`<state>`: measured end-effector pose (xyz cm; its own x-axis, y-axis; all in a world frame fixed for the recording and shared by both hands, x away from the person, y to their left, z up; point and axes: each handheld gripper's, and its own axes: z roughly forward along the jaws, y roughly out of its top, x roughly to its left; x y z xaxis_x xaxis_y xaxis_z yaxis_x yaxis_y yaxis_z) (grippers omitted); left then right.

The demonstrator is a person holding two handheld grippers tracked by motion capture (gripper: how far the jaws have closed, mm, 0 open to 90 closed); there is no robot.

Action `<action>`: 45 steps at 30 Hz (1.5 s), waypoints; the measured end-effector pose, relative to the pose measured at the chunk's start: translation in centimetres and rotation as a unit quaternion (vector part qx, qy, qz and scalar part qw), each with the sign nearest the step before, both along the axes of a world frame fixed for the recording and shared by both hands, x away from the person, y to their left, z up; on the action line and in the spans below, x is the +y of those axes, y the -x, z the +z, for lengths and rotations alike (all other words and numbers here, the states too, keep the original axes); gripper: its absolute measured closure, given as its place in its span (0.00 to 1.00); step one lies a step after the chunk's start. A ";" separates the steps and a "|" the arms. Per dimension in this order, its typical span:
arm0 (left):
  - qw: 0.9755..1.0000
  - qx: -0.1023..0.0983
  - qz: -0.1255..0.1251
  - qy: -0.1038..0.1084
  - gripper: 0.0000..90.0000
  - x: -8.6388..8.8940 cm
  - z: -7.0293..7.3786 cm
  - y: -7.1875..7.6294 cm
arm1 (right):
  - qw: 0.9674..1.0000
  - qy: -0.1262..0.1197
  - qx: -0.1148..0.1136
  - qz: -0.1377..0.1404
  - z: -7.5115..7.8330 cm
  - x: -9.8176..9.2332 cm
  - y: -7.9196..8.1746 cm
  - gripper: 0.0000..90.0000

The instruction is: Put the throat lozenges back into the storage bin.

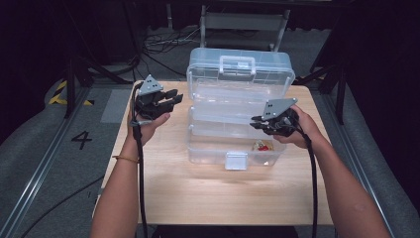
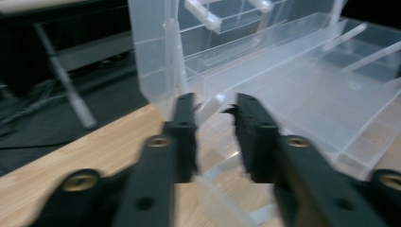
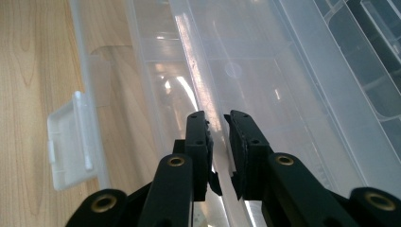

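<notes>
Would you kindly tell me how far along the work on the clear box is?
Done: the clear box is unlatched, its lid standing up. In hand: the right gripper appears clamped on the tray rim, while the left gripper hovers beside the box's left end, jaws slightly apart, holding nothing. Left: moving the tray, probably to reach the small red item in the base.

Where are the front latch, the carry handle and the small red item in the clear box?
front latch point(image 1: 236, 160), high view, middle of the flap on the box's near wall.
carry handle point(image 1: 237, 65), high view, top bar on the raised lid.
red item point(image 1: 263, 146), high view, its red middle, inside the box bottom.
</notes>
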<state>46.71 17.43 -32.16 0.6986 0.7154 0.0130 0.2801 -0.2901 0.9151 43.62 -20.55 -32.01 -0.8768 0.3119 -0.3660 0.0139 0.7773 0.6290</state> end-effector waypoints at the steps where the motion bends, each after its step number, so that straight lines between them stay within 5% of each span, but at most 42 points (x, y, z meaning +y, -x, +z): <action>1: 1.000 0.003 0.007 -0.002 0.87 -0.1 -0.2 -0.4 | 1.000 0.000 0.000 0.000 0.0 0.0 0.0 0.87; 6: 1.000 0.013 -0.013 -0.006 0.99 -1.0 -0.6 -2.3 | 1.000 0.000 0.001 -0.001 -0.1 0.1 0.1 0.87; 18: 0.999 -0.006 -0.034 0.010 1.00 -1.9 1.2 -3.8 | 1.000 0.007 0.001 -0.007 -0.2 0.2 0.4 0.86; 27: 0.999 -0.004 -0.042 0.017 1.00 -2.3 1.4 -3.8 | 0.999 0.030 -0.002 -0.023 -0.1 0.0 1.0 0.85; 32: 0.999 -0.004 -0.050 0.013 1.00 -2.1 1.6 -3.2 | 1.000 0.021 0.003 -0.022 0.0 -1.0 1.4 0.89; 40: 0.998 -0.022 -0.053 -0.027 1.00 -2.5 2.0 -2.2 | 1.000 0.003 0.004 -0.022 0.1 -1.6 1.8 0.92; 45: 0.997 -0.010 -0.062 -0.043 1.00 -2.6 2.1 -1.9 | 1.000 0.001 -0.002 -0.026 -0.2 -1.7 2.2 0.91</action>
<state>48.64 14.83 -30.11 0.7800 0.6199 0.0857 0.2192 -0.3989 0.8904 41.43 -22.21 -32.18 -0.8584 0.3557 -0.3697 0.0521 0.7773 0.6270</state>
